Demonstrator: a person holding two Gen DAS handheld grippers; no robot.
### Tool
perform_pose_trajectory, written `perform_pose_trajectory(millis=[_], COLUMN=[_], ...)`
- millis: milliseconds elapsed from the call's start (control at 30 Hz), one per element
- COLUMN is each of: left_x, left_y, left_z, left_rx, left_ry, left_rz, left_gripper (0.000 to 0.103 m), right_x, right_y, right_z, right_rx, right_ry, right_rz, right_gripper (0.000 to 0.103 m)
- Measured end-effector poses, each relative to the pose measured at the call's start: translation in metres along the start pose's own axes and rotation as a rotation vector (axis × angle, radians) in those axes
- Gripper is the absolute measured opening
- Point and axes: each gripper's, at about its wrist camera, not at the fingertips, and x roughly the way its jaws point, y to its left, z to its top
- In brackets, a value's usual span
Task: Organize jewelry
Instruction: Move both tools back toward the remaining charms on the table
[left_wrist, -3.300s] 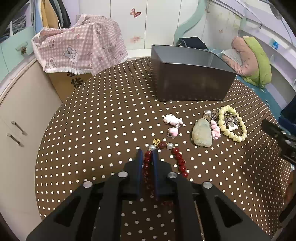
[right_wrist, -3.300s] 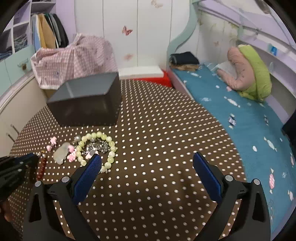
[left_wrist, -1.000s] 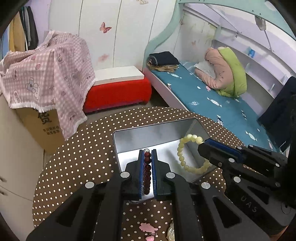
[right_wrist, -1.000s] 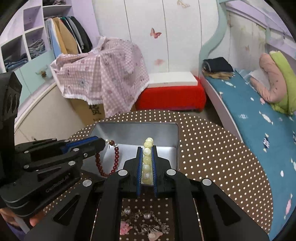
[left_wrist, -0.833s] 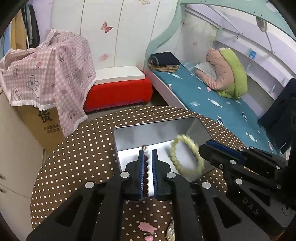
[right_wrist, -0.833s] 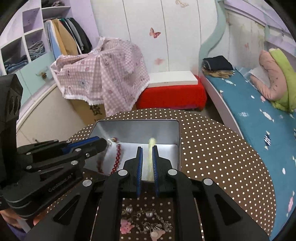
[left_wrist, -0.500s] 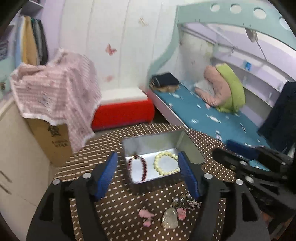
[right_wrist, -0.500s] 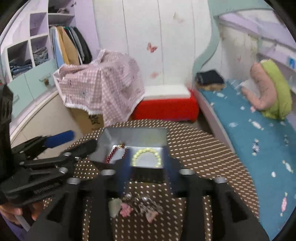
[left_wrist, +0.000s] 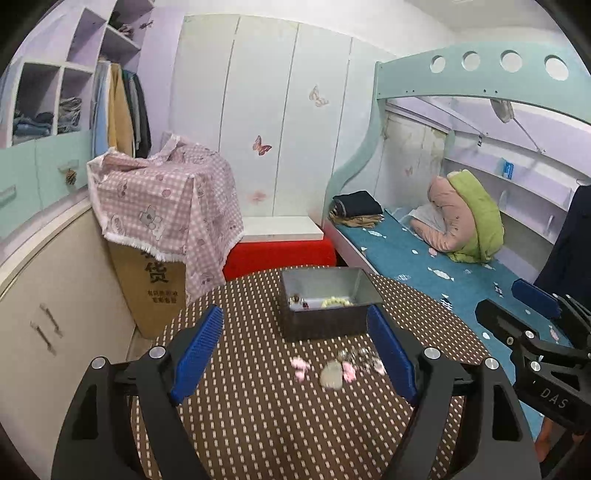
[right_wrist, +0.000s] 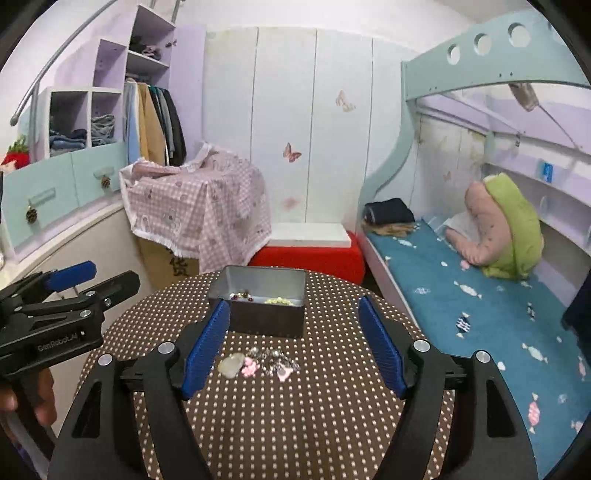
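Holding both tools above the near edge of the desk (left_wrist: 258, 424), I keep my left hand-held gripper (left_wrist: 295, 354) spread wide with nothing between its blue pads (left_wrist: 197, 350). My right hand-held gripper (right_wrist: 293, 345) is spread just as wide and carries nothing either.

Toward the far edge of the round, brown polka-dot desk stands the metal box (left_wrist: 325, 325), dark outside and silvery inside, open at the top. Inside it, on the floor of the box, lie two bracelets: the red bead bracelet (right_wrist: 242, 295) on the left side and the pale yellow-green bead bracelet (left_wrist: 336, 302) on the right side. They lie near each other; I cannot tell whether they touch.

On the desk, just on the near side of the box and apart from it, the rest of the jewelry sits in a loose row. From my left wrist view, a pink charm (left_wrist: 300, 365) lies on its own at the left. Next comes the pale jade pendant (left_wrist: 331, 374), with a second small pink charm (left_wrist: 348, 371) just beside it on its right. A tangle of silvery chain and beads (right_wrist: 269, 356) follows, and one more pink piece (right_wrist: 284, 373) lies at its right end. The pieces are blurred in the left view, so finer detail is lost.

From my right wrist view, my left tool shows at the left, over the desk's left edge, with my fingers (right_wrist: 22, 398) wrapped on its handle.
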Motion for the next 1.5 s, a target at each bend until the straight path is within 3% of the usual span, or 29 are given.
perform_pose_trajectory(millis=[233,467,933,1233,1333,1500], left_x=[-0.021,-0.012,0.065,0.129,0.144,0.158], left_y=[-0.002,-0.005,0.002,0.006,0.007,0.007], left_z=[-0.012,-0.023,-0.056,-0.069,-0.069,-0.070], left_rx=[0.006,0.020,0.038,0.043,0.050,0.050], left_ry=[-0.012,0.021,0.204,0.332,0.352,0.375], left_rz=[0.004,0.021,0.037,0.002,0.001,-0.003], left_gripper=[0.078,0.078,0.078,0.076,0.066,0.059], right_x=[-0.030,-0.028,0.056,0.113,0.124,0.136], right_y=[-0.002,-0.009,-0.030,-0.035,-0.035,-0.037], right_z=[-0.010,-0.015,-0.049,-0.072,-0.076,-0.081], right_rx=[-0.001,0.015,0.058,0.072,0.075,0.083], right_ry=[-0.014,-0.003,0.171,0.279,0.297,0.315], right_rz=[0.001,-0.007,-0.013,0.001,0.002,0.009], right_gripper=[0.072,0.073,0.073,0.073,0.073,0.073])
